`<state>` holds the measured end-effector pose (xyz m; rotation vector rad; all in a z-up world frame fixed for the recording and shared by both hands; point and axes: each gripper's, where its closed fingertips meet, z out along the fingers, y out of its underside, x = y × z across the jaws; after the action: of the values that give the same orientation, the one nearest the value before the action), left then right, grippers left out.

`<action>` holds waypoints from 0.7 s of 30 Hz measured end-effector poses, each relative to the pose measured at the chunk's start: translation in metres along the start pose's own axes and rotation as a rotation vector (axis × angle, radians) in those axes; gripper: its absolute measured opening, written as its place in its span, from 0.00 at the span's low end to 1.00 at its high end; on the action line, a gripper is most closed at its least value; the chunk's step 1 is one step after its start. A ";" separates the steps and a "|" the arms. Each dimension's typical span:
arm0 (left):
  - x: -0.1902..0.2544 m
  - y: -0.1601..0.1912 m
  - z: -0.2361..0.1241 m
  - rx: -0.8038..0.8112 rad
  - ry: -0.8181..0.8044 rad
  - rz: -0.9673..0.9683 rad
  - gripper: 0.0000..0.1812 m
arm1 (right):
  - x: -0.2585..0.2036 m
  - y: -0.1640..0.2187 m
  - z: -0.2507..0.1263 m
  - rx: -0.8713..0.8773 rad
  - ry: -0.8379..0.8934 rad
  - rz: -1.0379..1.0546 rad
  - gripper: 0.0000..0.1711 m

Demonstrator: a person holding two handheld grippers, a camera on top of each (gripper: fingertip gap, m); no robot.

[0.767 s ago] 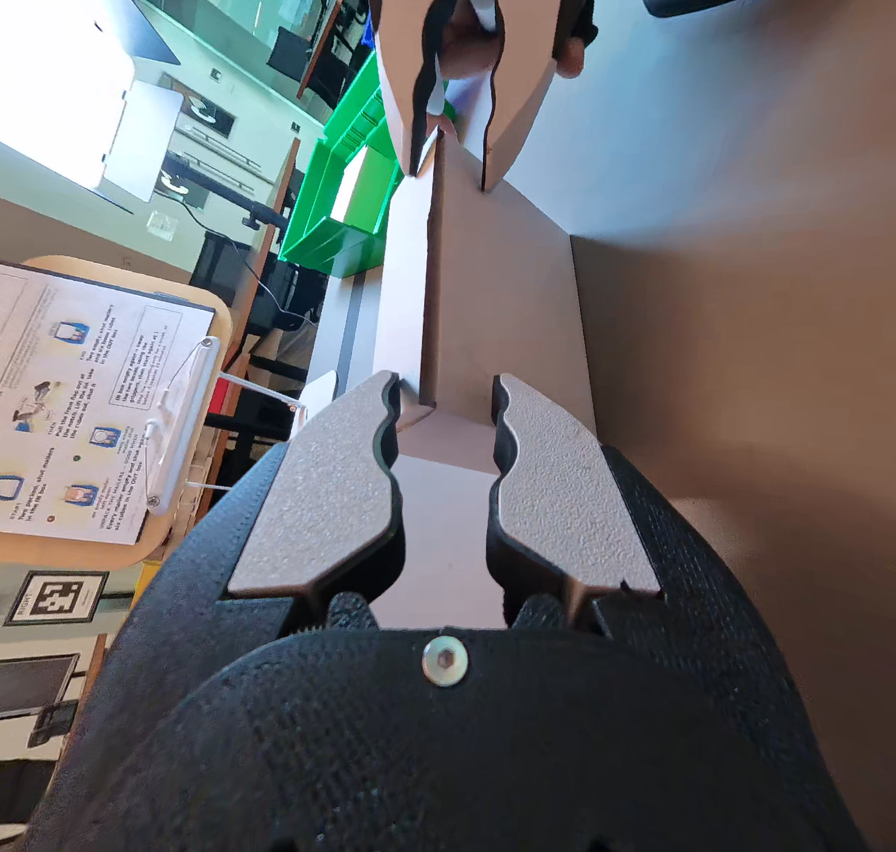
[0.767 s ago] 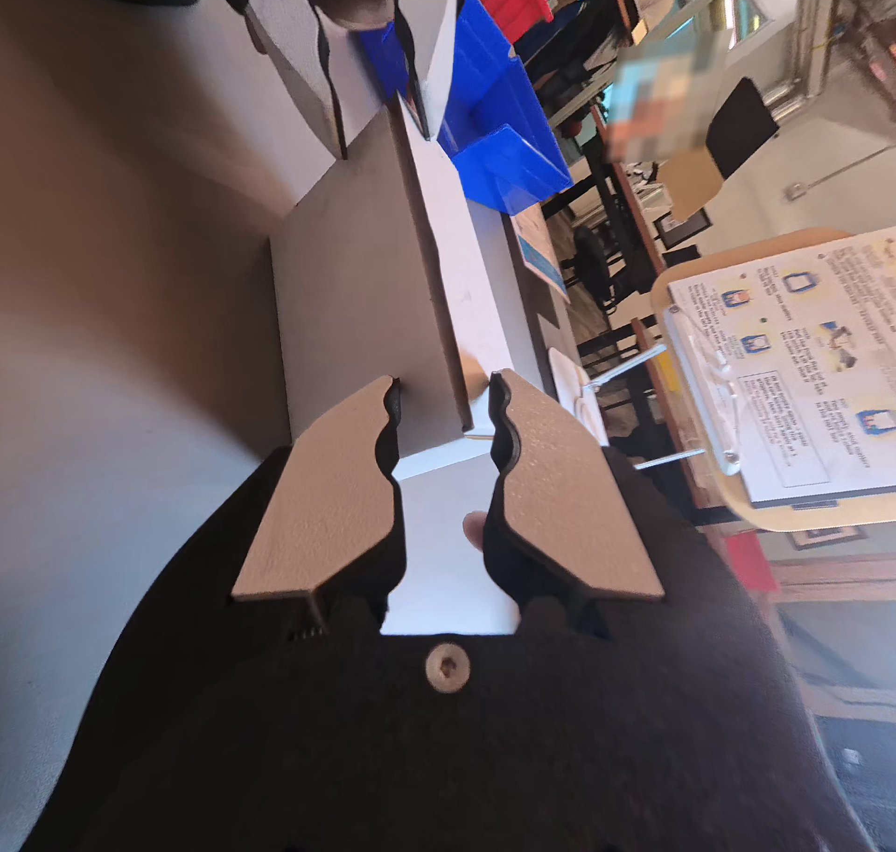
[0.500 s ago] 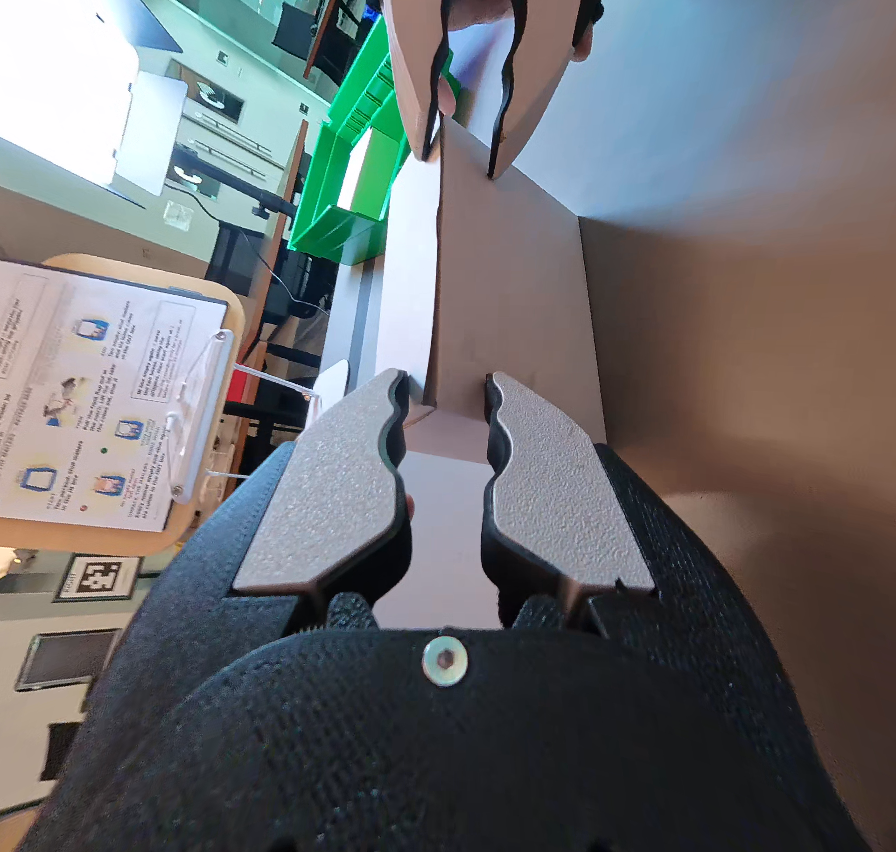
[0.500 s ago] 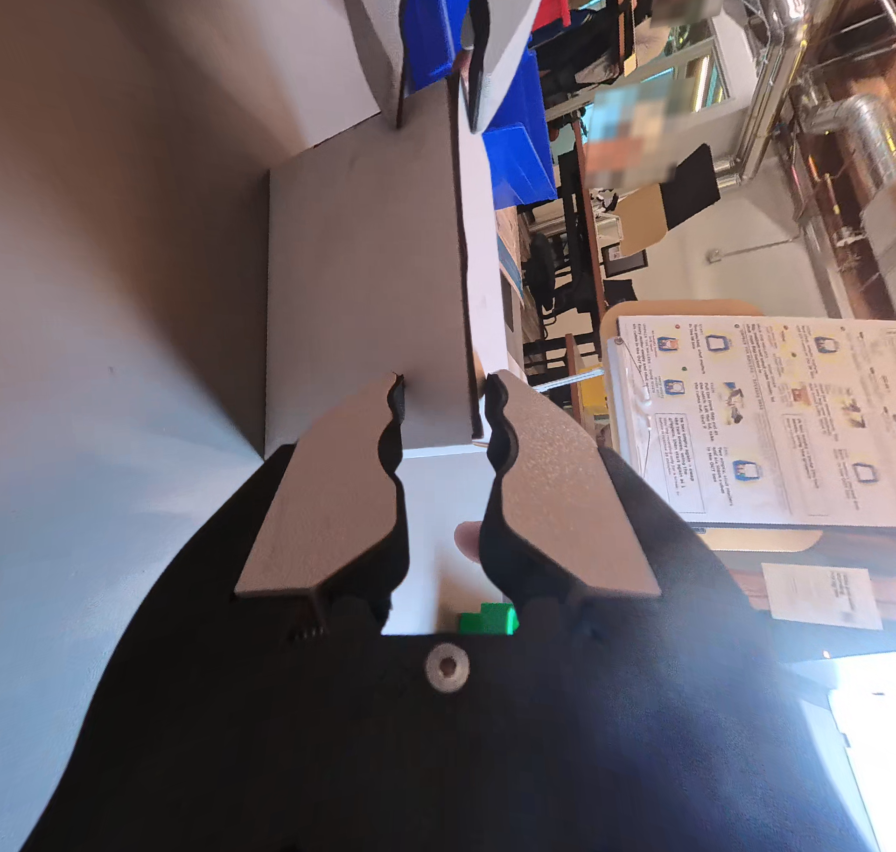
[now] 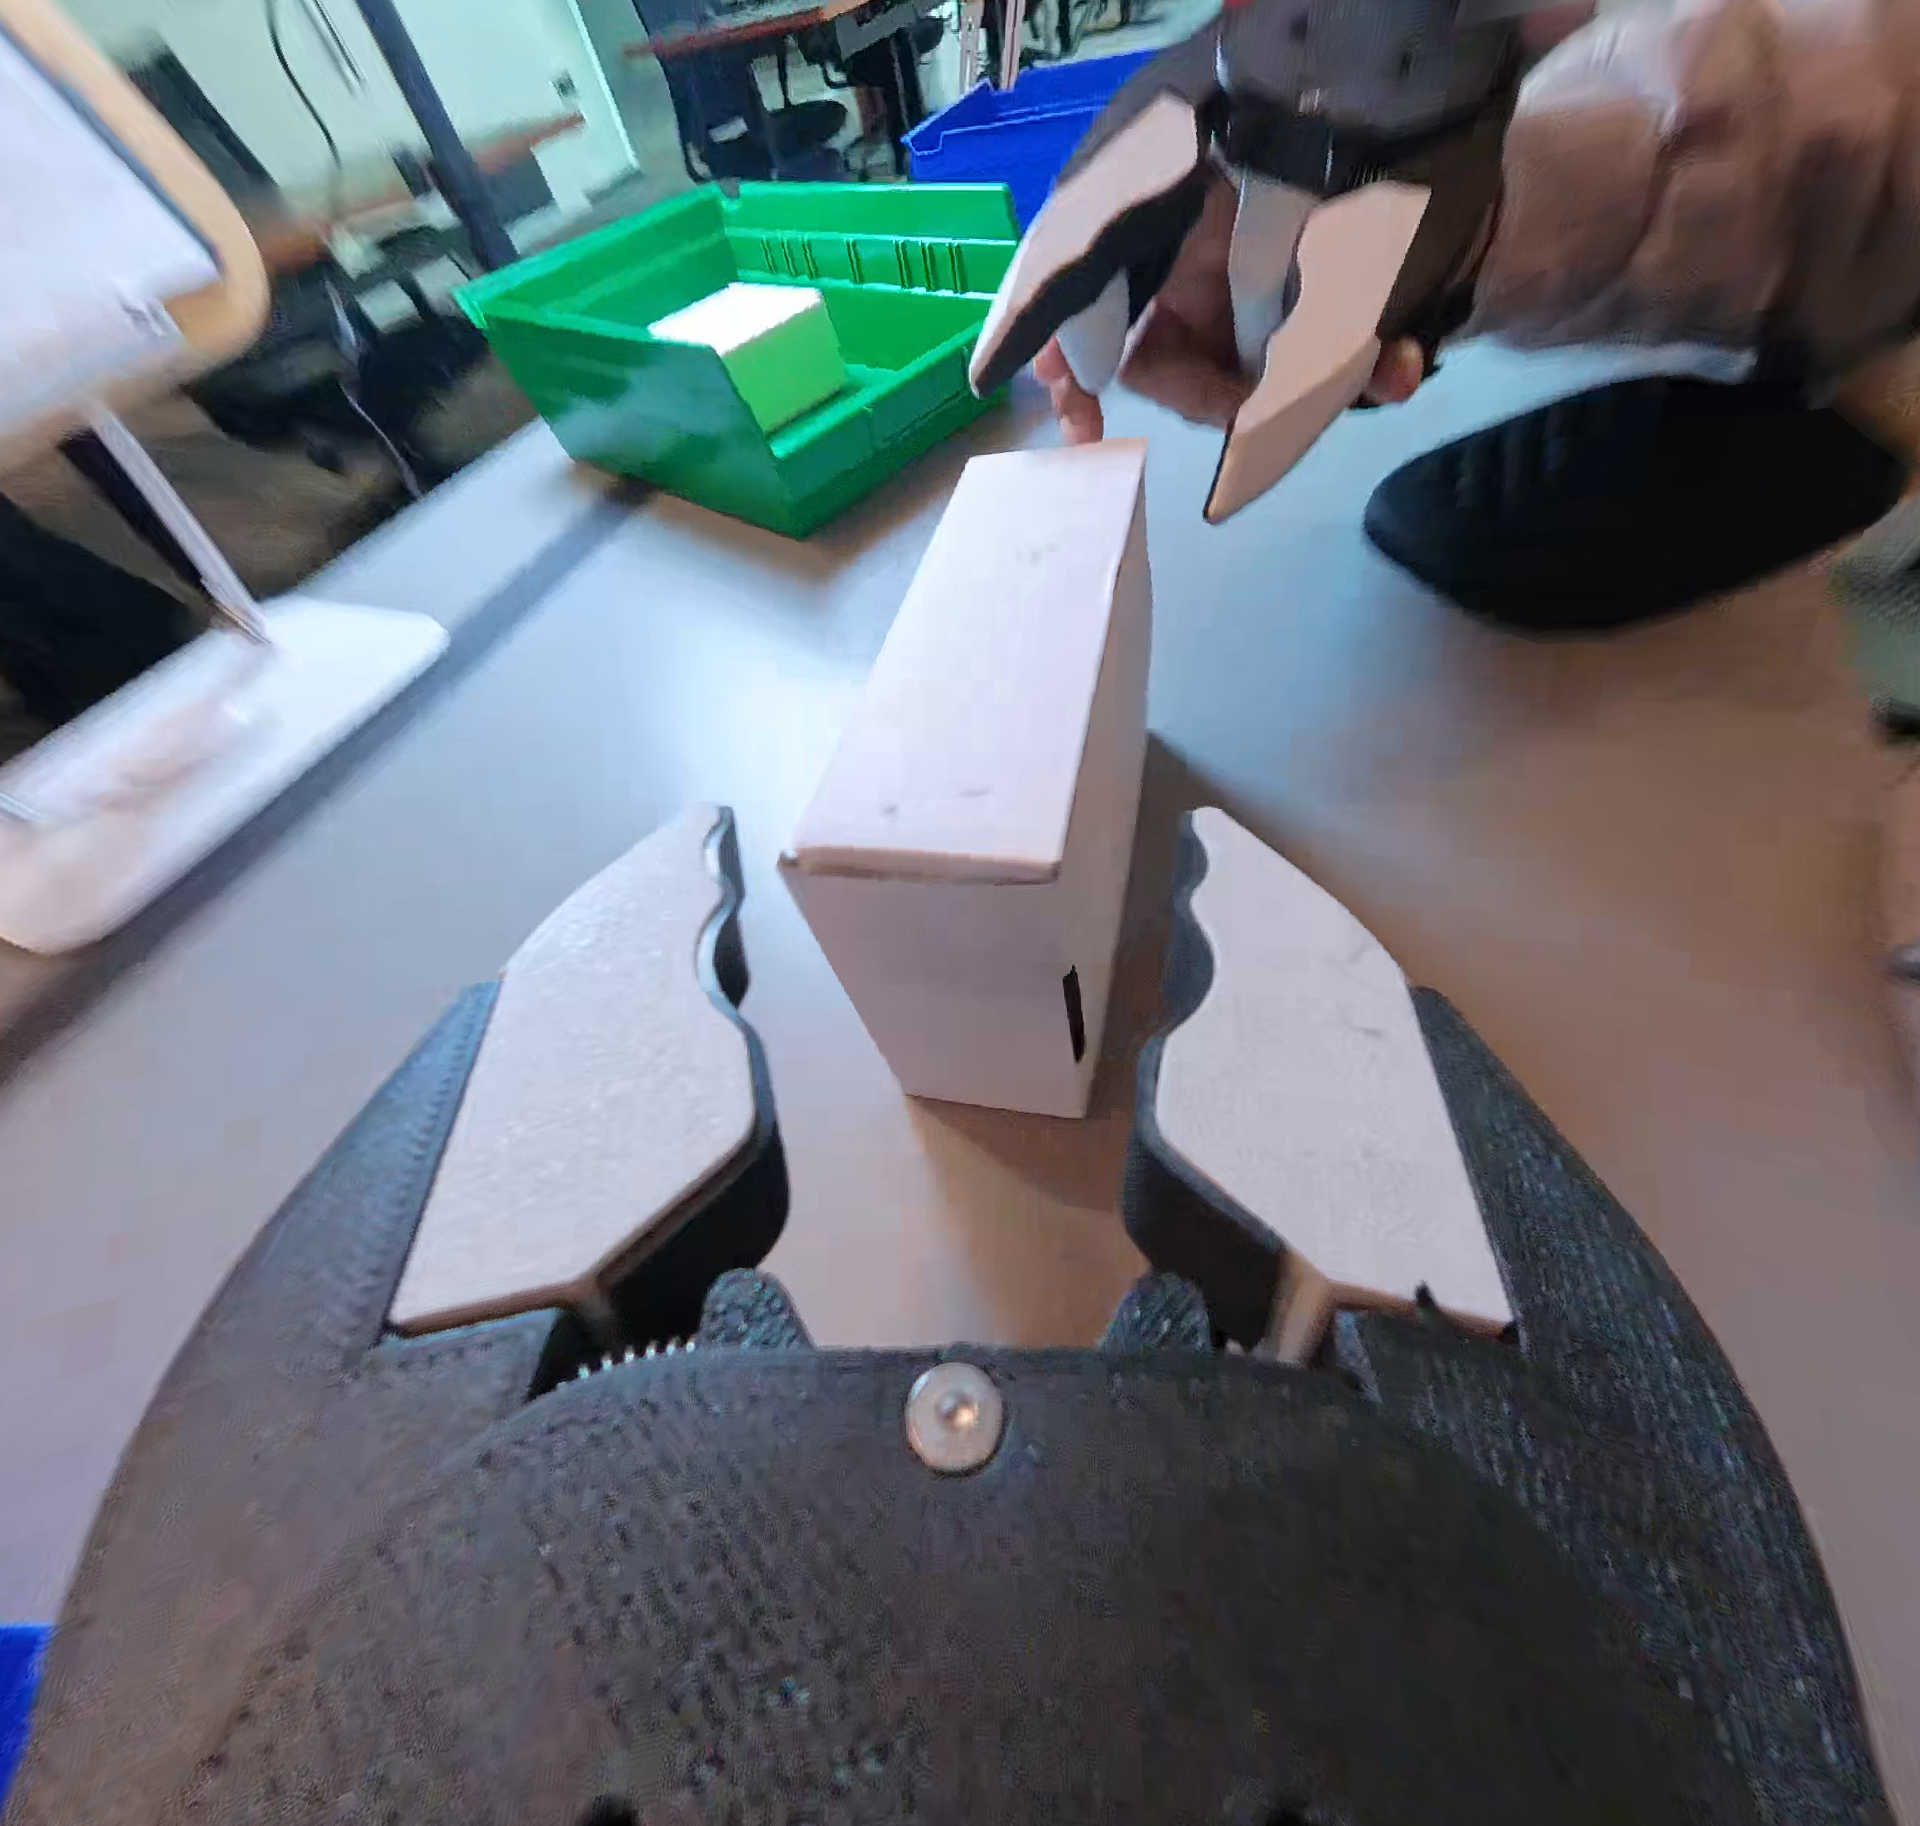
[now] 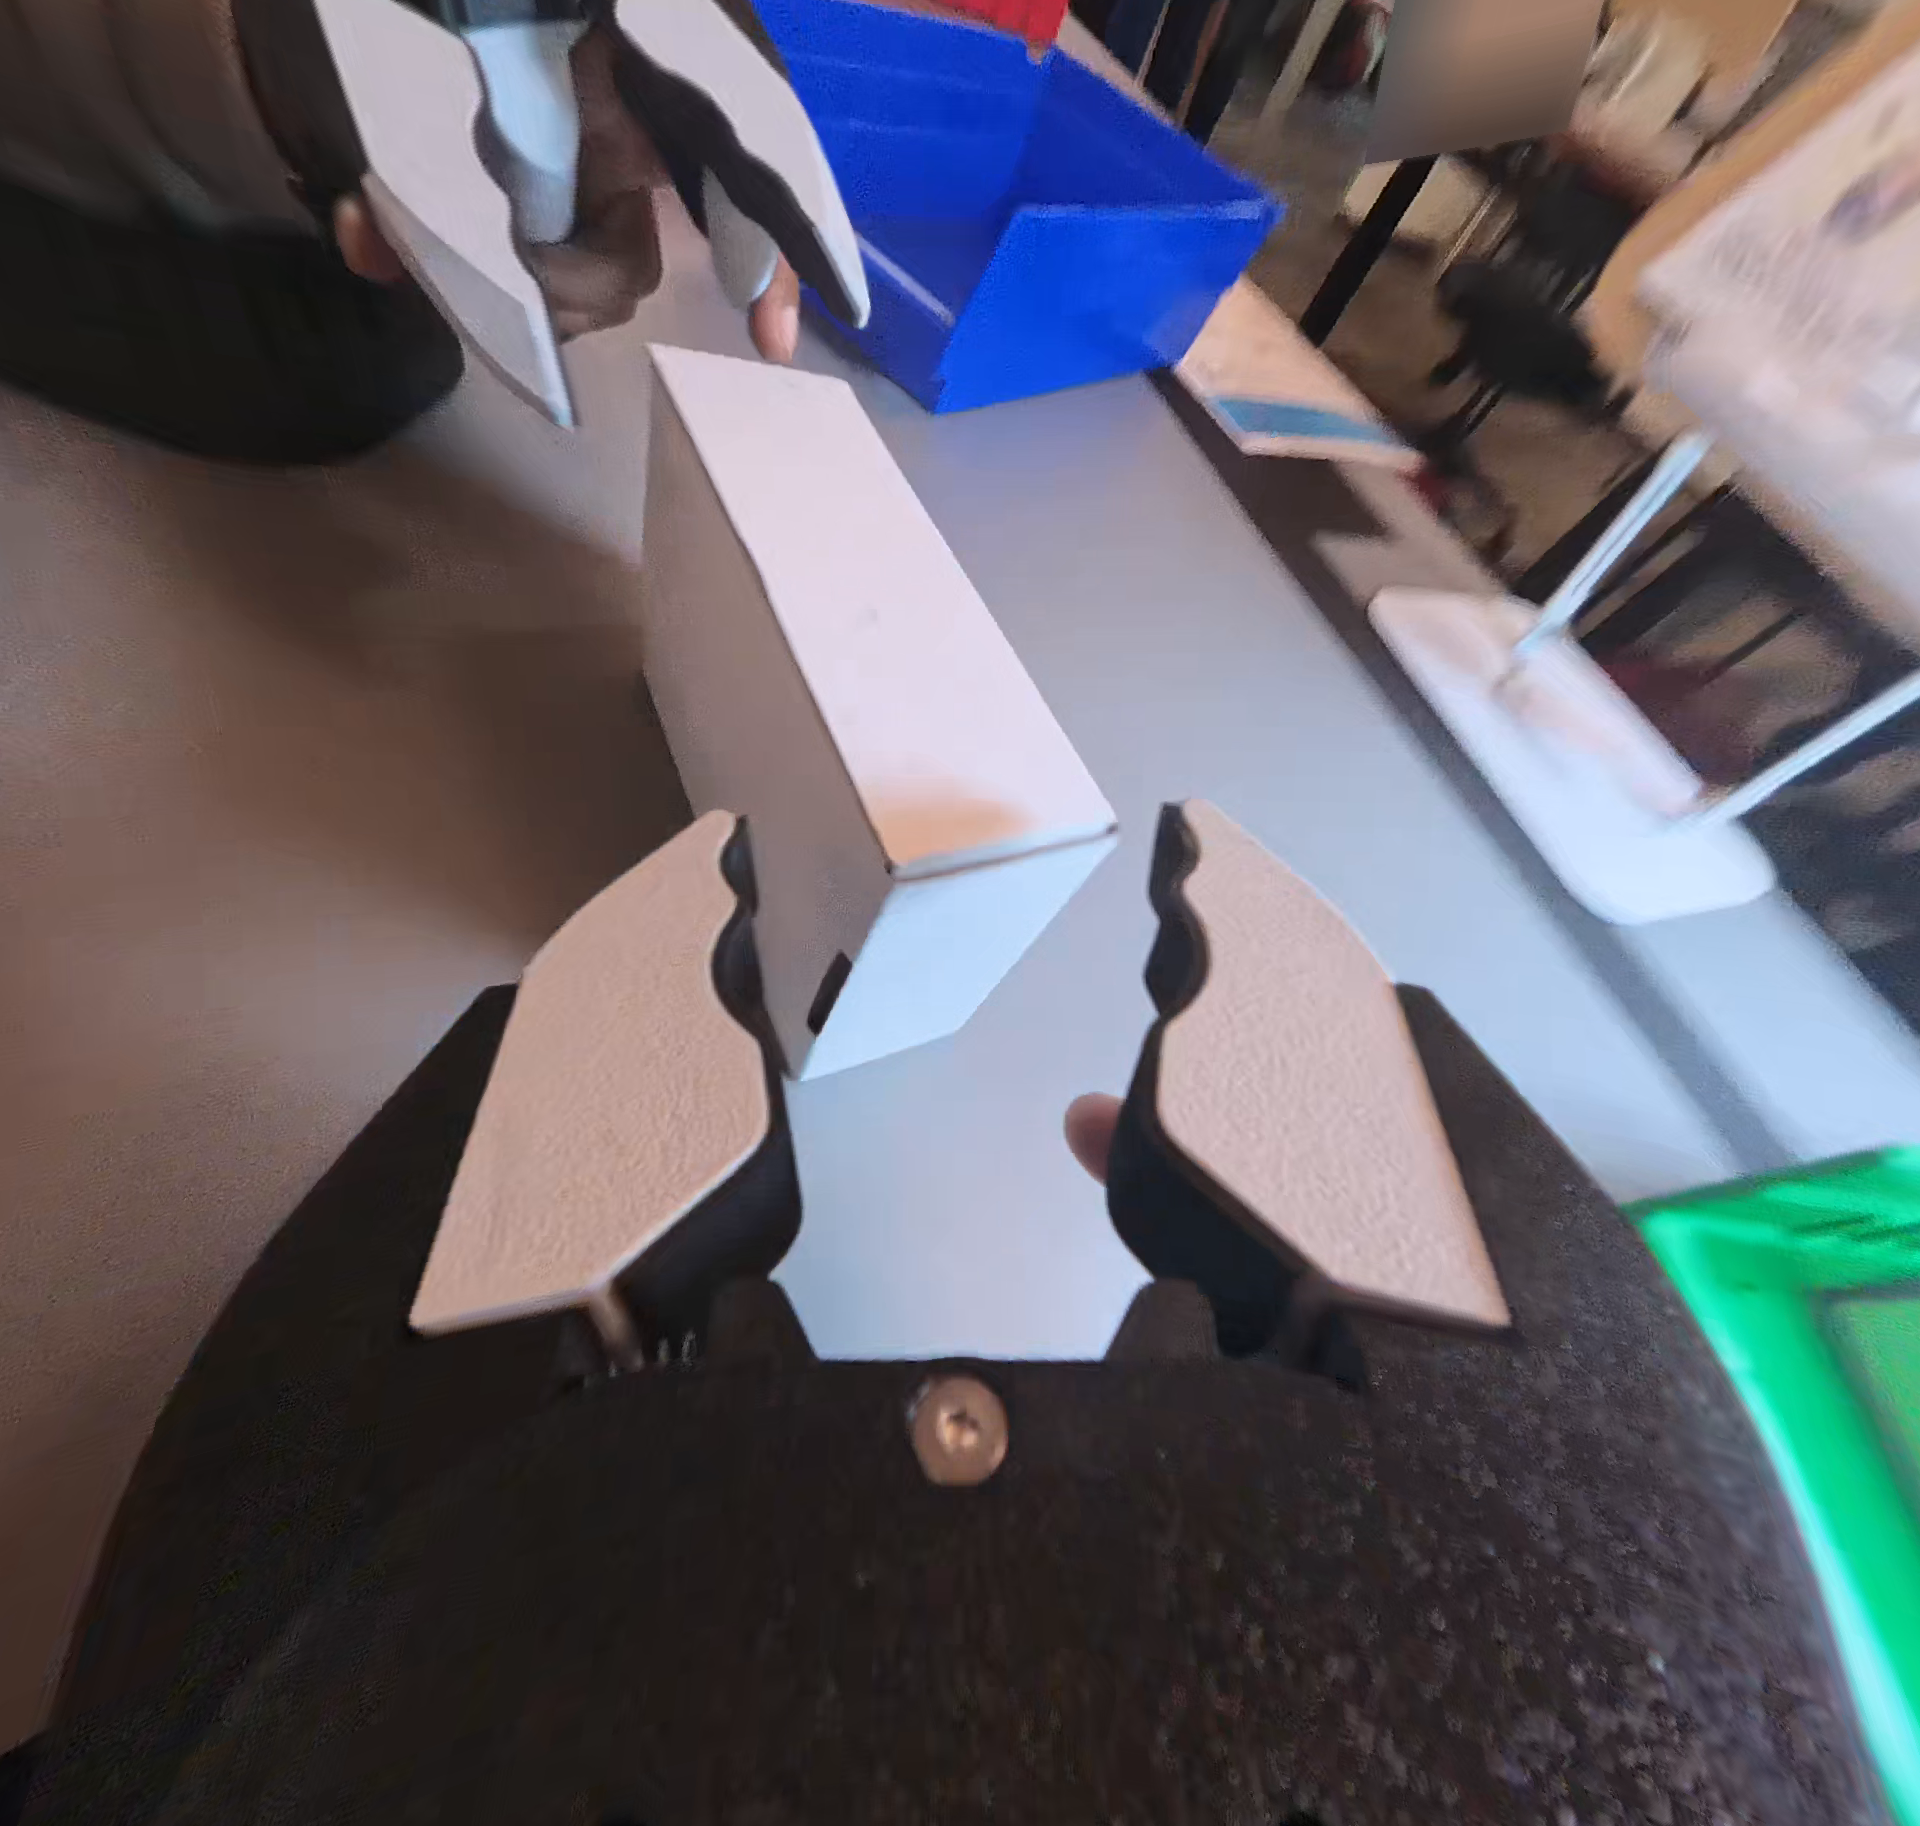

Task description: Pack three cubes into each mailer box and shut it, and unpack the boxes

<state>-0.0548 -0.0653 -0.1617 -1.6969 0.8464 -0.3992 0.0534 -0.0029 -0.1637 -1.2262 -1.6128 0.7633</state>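
A closed white mailer box (image 5: pixel 997 737) stands on its long edge on the grey table, seen also in the right wrist view (image 6: pixel 831 654). My left gripper (image 5: pixel 951 841) is open, its fingers on either side of the box's near end without touching it. My right gripper (image 6: pixel 945 841) is open at the box's opposite end, and it also shows in the left wrist view (image 5: pixel 1101 446) just above the far end. The left gripper shows far off in the right wrist view (image 6: pixel 707 363). No cubes are in view.
A green bin (image 5: pixel 665 394) holding a white box (image 5: pixel 758 342) stands at the back left, and a blue bin (image 6: pixel 1091 249) beyond it. A white stand base (image 5: pixel 187 737) with an instruction sheet sits at the table's side. A person's dark sleeve (image 5: pixel 1621 498) rests on the table.
Both grippers were closed on the ends of the box, held up on its side. Now the box stands on the table and both grippers have opened and let go of it.
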 end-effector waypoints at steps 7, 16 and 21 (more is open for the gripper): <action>0.006 0.042 0.028 -0.189 0.228 -0.095 0.36 | -0.009 0.035 0.026 -0.117 -0.284 0.239 0.40; -0.028 0.047 0.038 -0.245 -0.135 0.707 0.36 | 0.019 0.038 0.027 -0.154 0.200 -0.602 0.36; -0.024 0.051 0.040 -0.212 -0.154 0.796 0.36 | 0.013 0.048 0.026 -0.127 0.288 -0.649 0.36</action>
<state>-0.0612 -0.0255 -0.2175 -1.4074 1.3885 0.3687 0.0458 0.0260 -0.2119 -0.7705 -1.6875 0.0721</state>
